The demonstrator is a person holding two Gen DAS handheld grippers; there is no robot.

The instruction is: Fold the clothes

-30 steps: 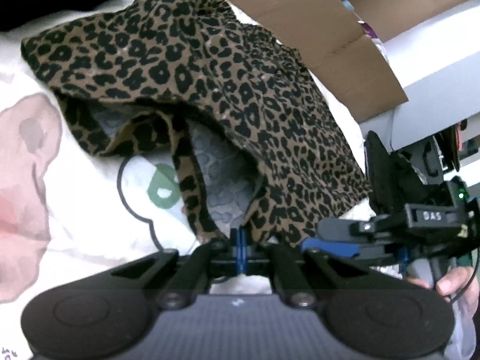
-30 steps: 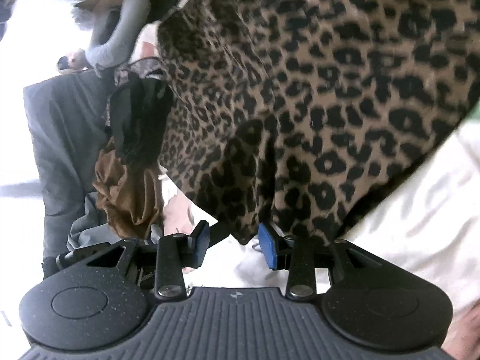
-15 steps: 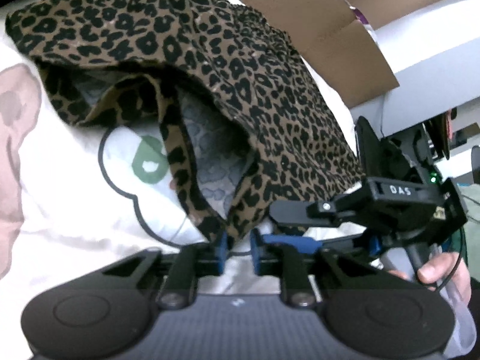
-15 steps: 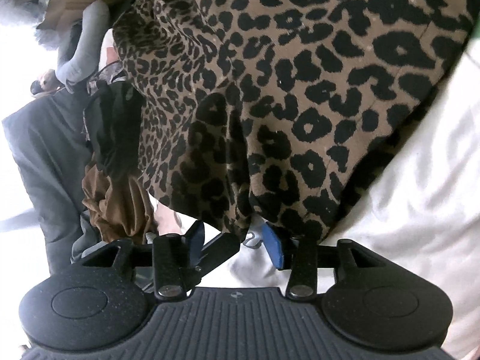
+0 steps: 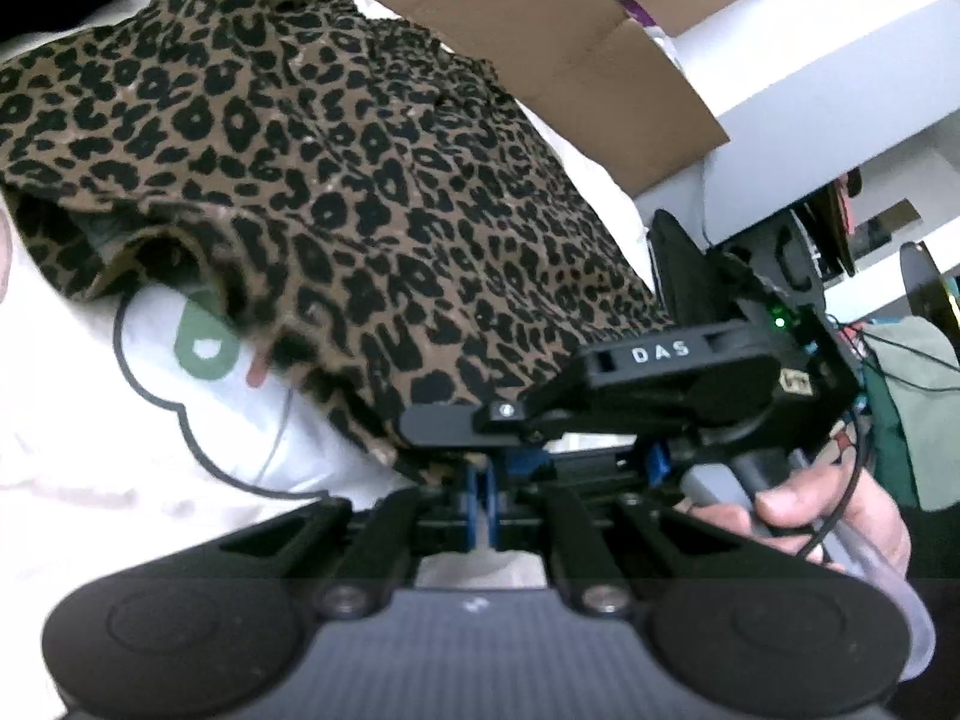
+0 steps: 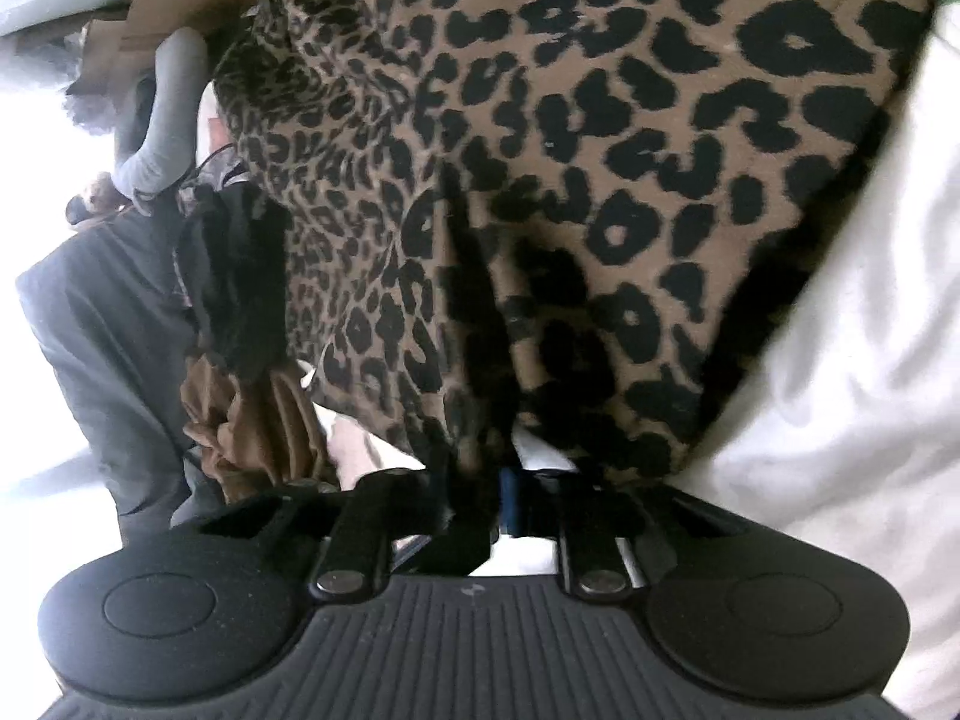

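Both grippers have closed since the earlier frames: the left gripper (image 5: 480, 495) has its blue pads together at the near hem of the leopard-print garment (image 5: 336, 180), though actual grip is unclear, and the right gripper (image 6: 501, 495) is clamped on the same hem. Beyond them the garment lies spread on a white printed sheet (image 5: 90, 432). Farther right stands a cardboard box (image 5: 540, 42).

Cardboard box (image 5: 540, 30), white printed bedsheet (image 5: 90, 420)
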